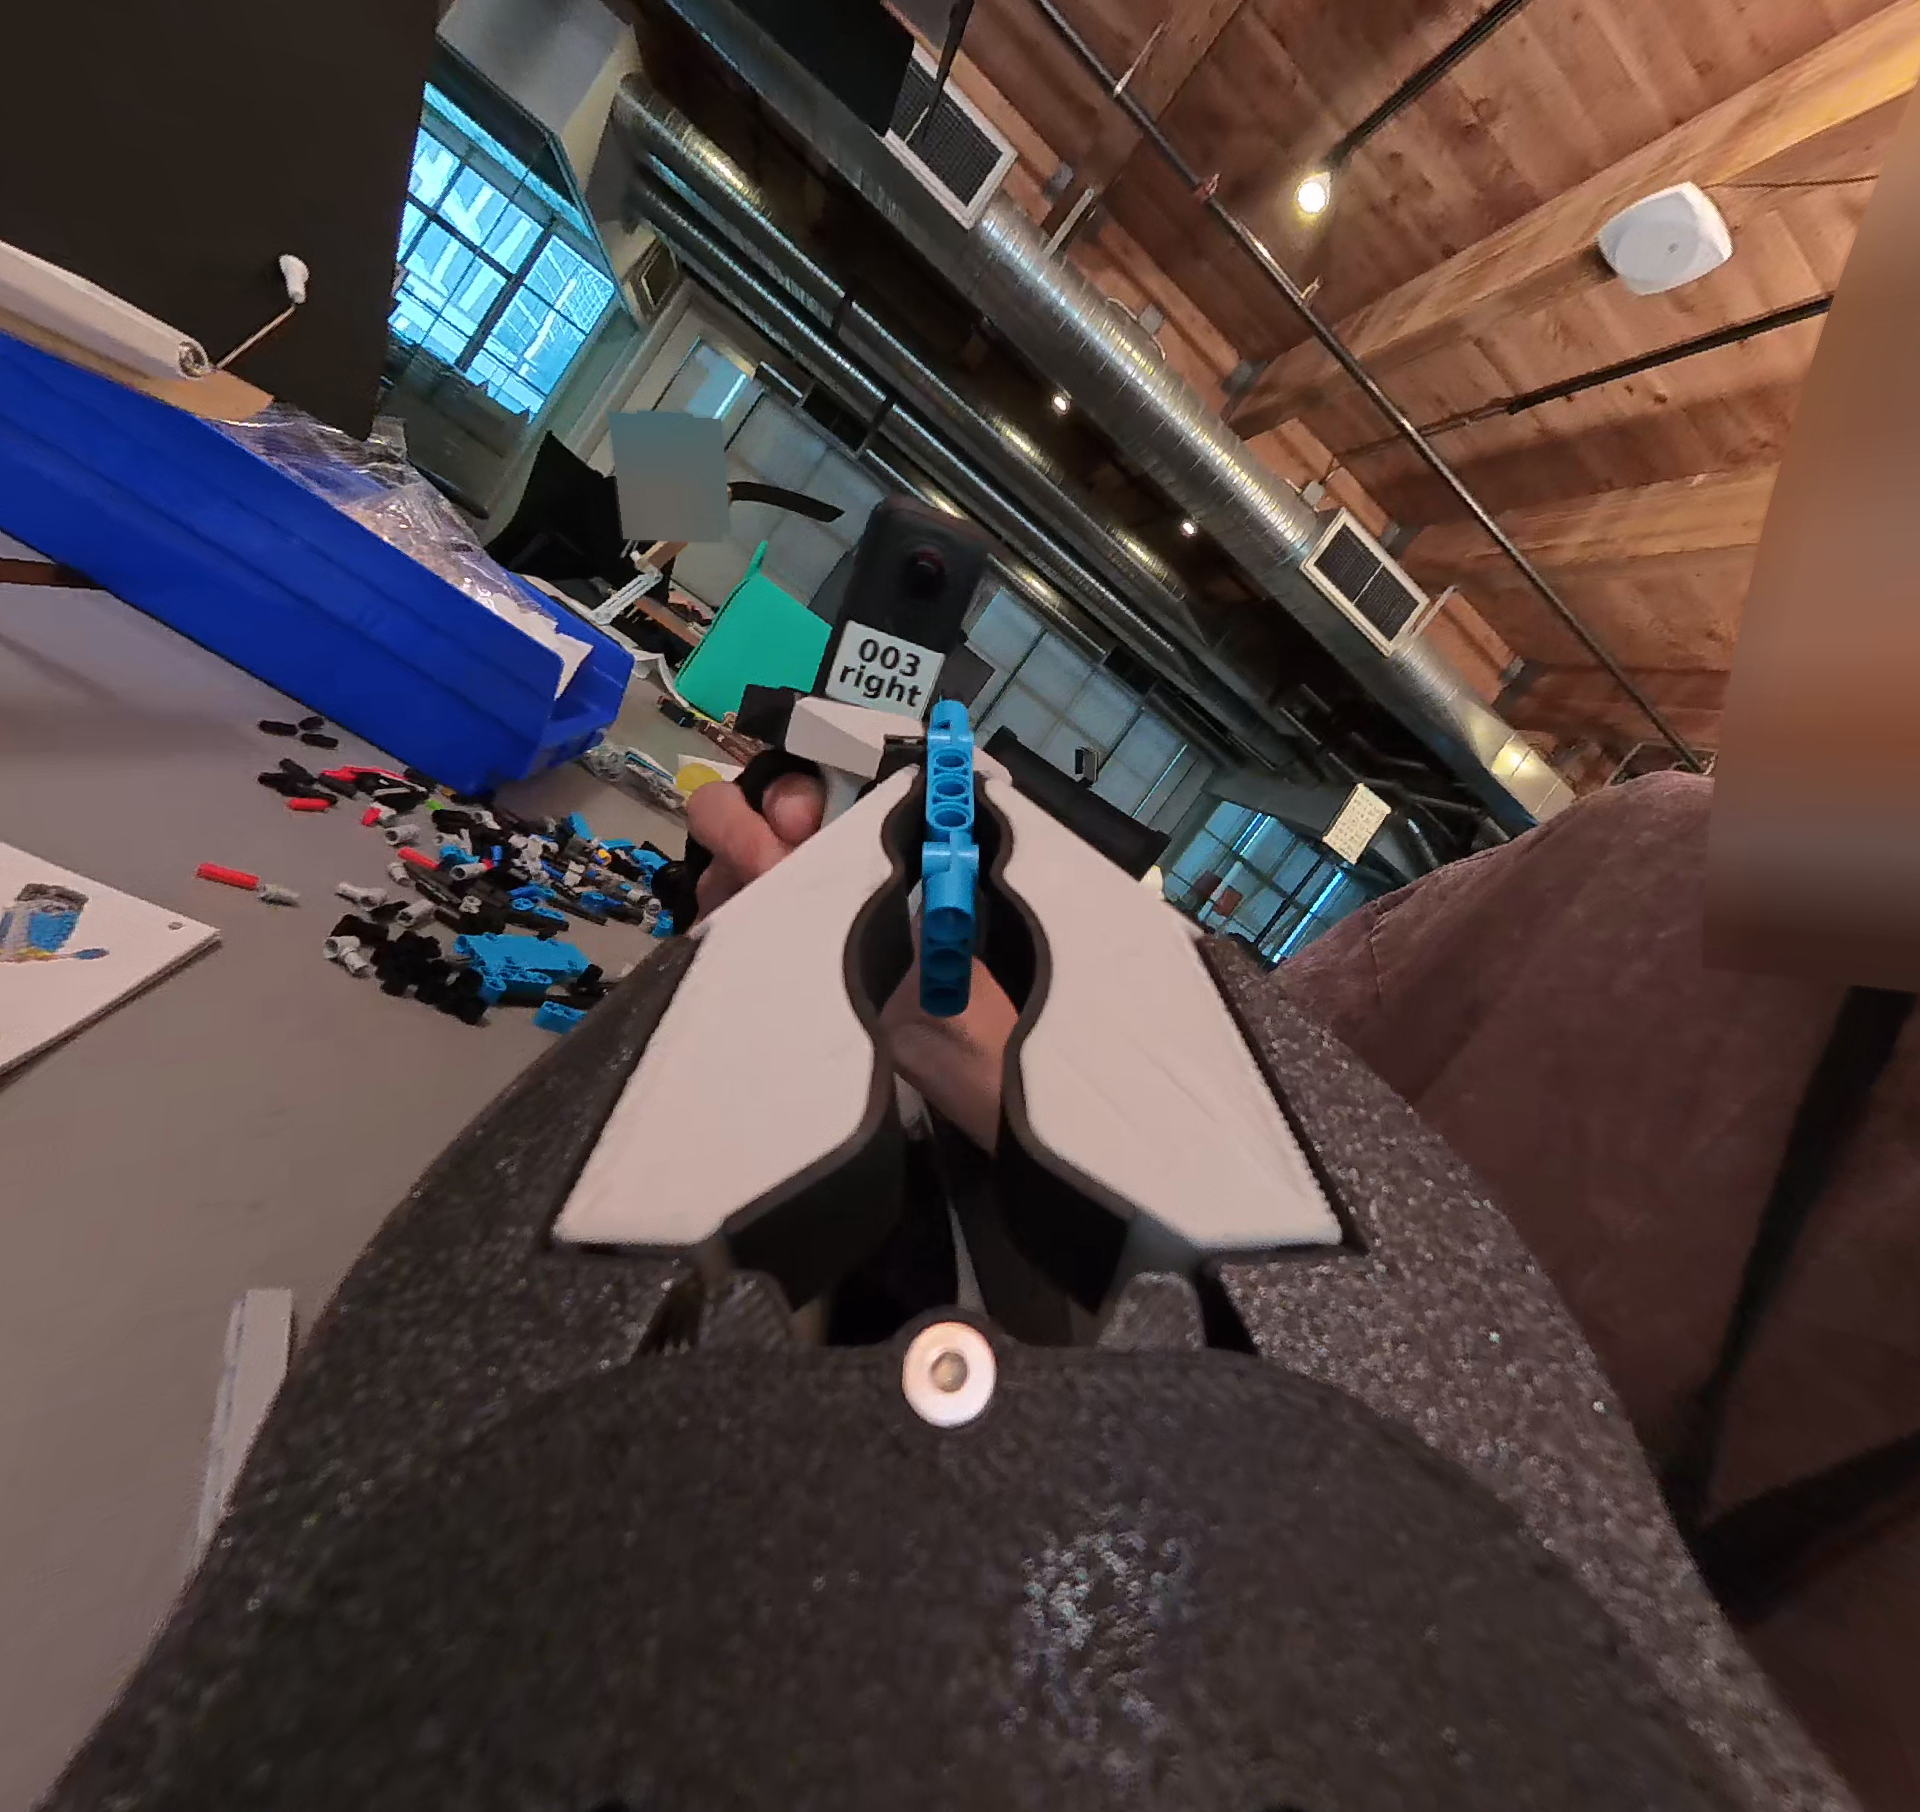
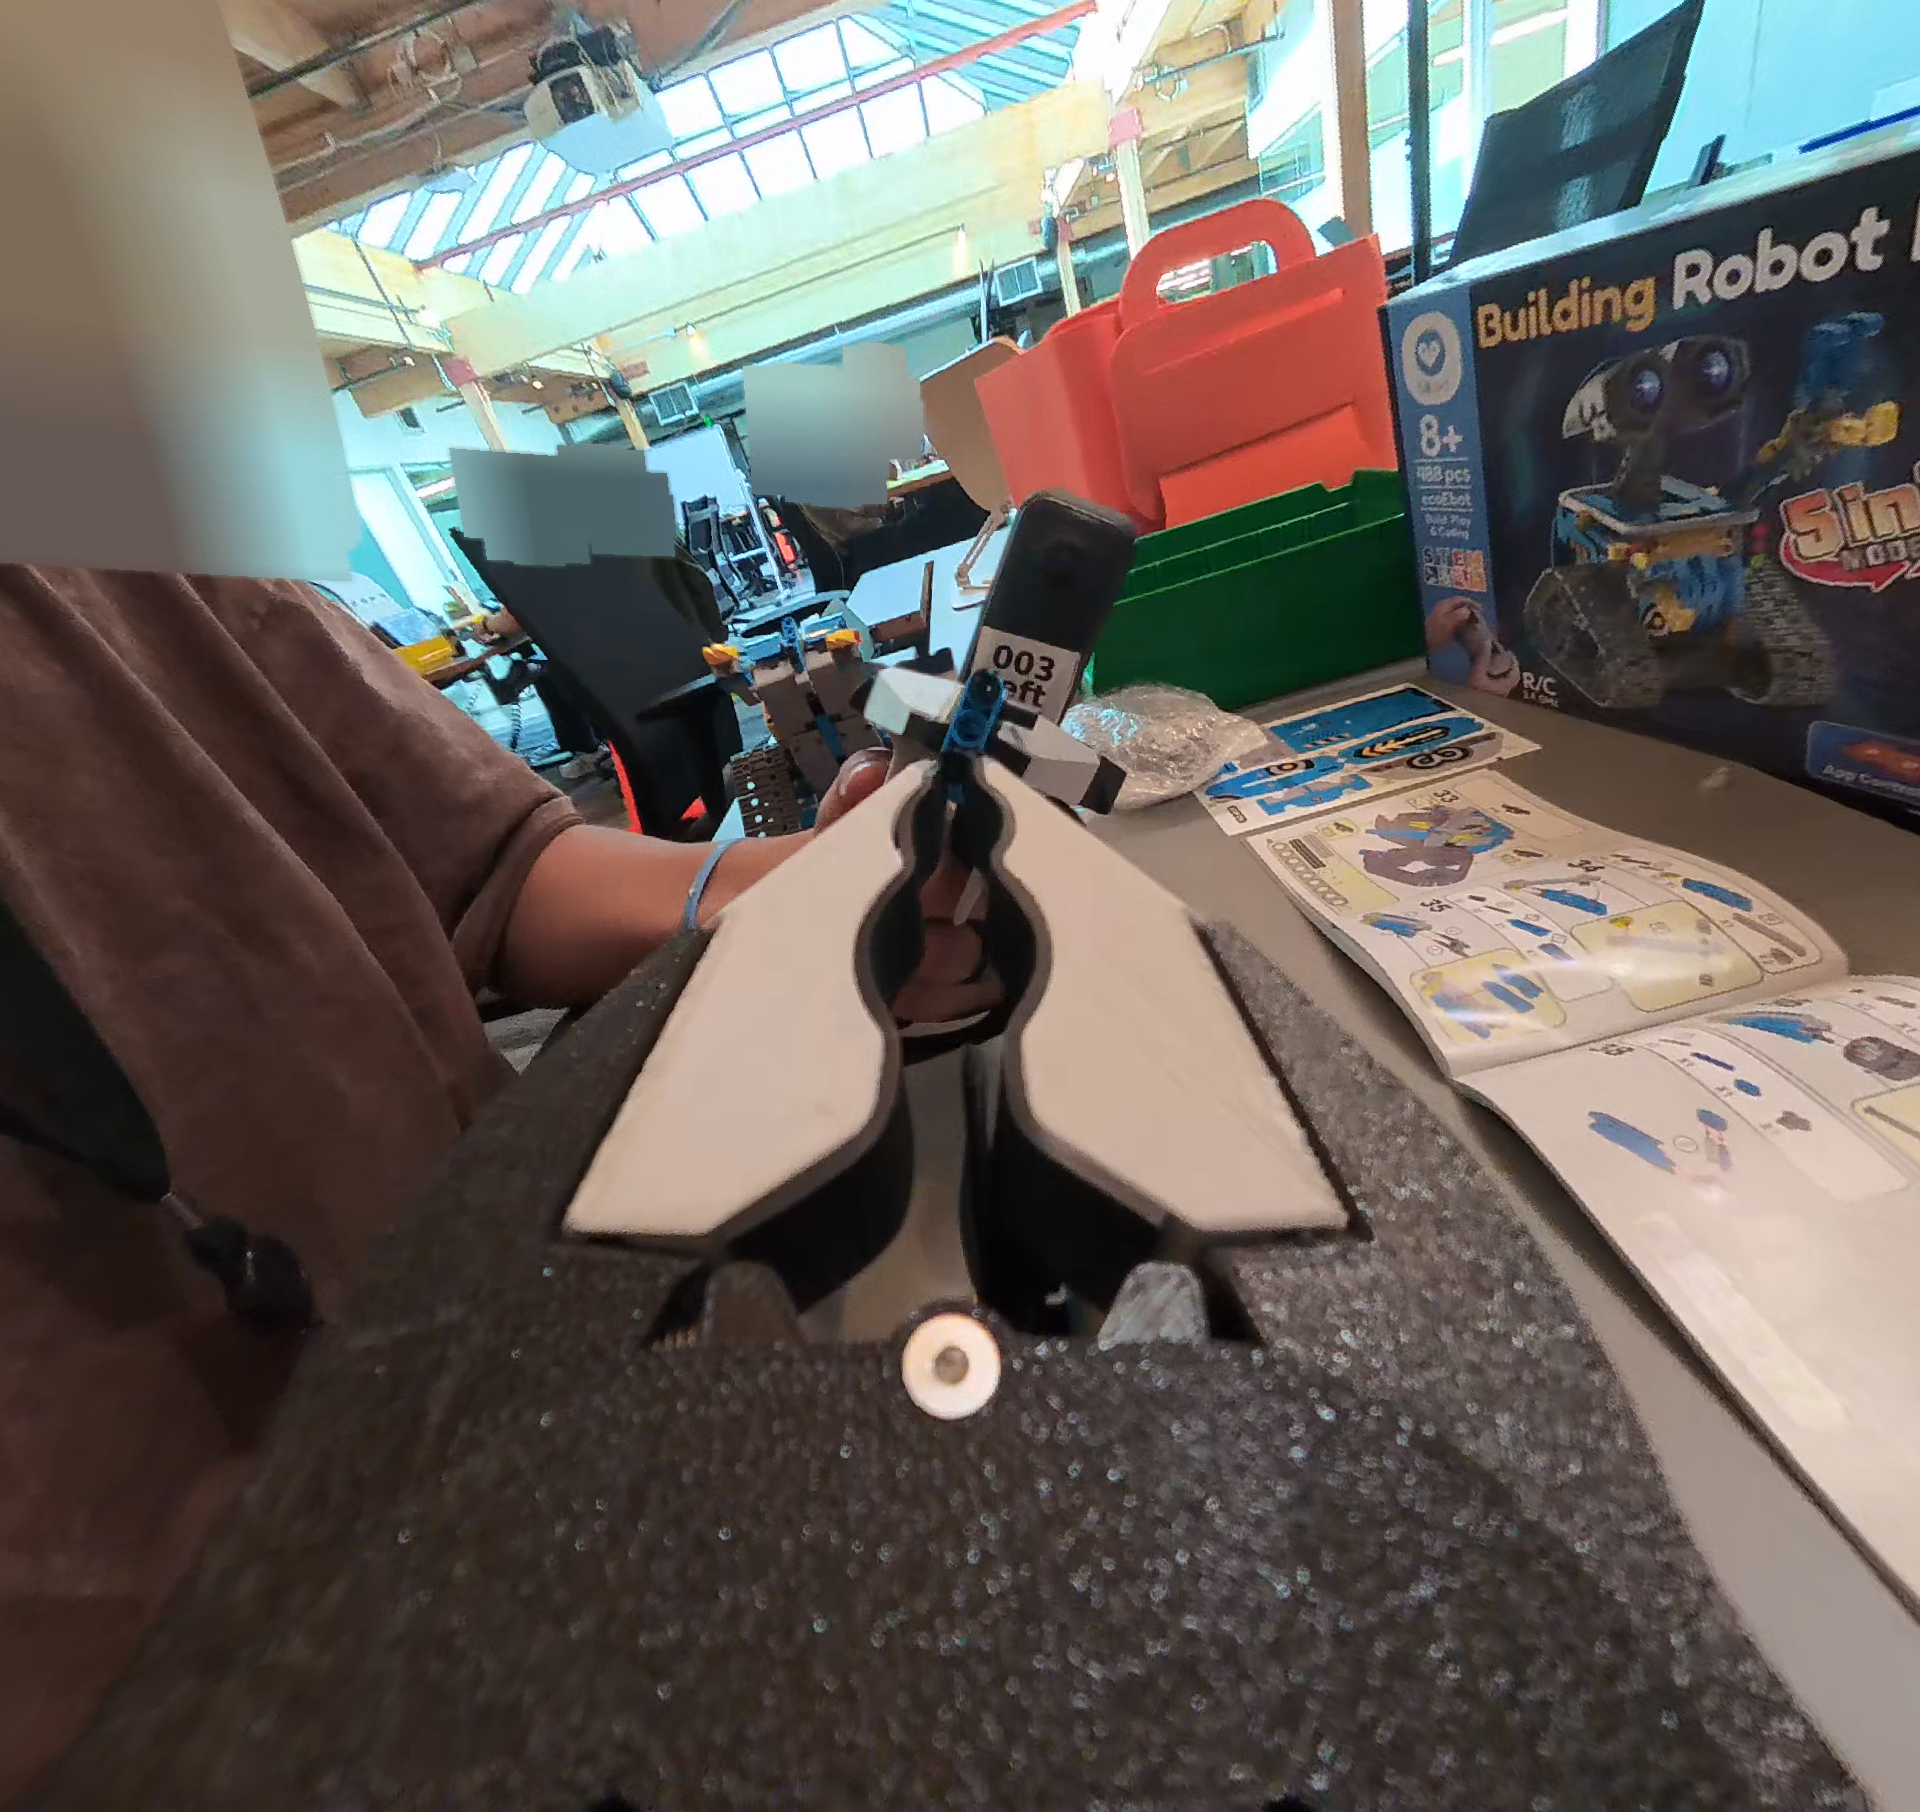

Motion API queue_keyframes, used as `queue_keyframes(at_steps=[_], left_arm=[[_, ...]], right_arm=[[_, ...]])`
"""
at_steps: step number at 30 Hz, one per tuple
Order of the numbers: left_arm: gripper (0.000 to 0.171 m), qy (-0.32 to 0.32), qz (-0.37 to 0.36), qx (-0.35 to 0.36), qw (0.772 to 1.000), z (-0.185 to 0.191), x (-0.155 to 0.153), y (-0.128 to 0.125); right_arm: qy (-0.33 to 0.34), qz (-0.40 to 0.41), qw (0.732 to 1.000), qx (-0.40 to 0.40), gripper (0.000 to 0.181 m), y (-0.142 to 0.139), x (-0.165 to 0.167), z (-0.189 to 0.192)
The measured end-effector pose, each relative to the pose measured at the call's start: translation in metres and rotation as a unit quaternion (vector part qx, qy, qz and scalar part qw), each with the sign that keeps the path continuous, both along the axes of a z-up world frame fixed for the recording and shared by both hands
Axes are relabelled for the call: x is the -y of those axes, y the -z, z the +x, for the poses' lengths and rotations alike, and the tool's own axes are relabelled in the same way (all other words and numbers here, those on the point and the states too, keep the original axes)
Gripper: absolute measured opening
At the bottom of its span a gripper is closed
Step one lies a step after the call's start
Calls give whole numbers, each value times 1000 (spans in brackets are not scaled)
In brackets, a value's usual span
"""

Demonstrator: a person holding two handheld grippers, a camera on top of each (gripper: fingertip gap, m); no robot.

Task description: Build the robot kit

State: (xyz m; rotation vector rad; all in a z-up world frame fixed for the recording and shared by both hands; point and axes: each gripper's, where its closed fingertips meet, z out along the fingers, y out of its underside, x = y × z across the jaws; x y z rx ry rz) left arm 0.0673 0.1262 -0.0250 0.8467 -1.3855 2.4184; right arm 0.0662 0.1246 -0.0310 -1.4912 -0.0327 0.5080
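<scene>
Blue plastic perforated beam stands at the centre of the left wrist view, pinched between the tips of the left gripper. It looks light, stiff and smooth, so I judge a hold on its flat faces best. The right gripper pinches a thin beam also. Loose building pieces lie centre left on the grey table.
</scene>
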Motion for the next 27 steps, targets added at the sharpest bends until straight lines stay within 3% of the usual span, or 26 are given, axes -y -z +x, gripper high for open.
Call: queue_keyframes(at_steps=[11,23,27], left_arm=[[5,-37,31,10,999,7,-6,2],[6,-35,46,20,998,4,-2,1],[5,-36,46,21,998,4,-3,1]], right_arm=[[24,17,999,-39,10,-8,9,19],[11,-3,999,-31,3,1,0,8],[2,-2,999,-37,10,-1,0,5]])
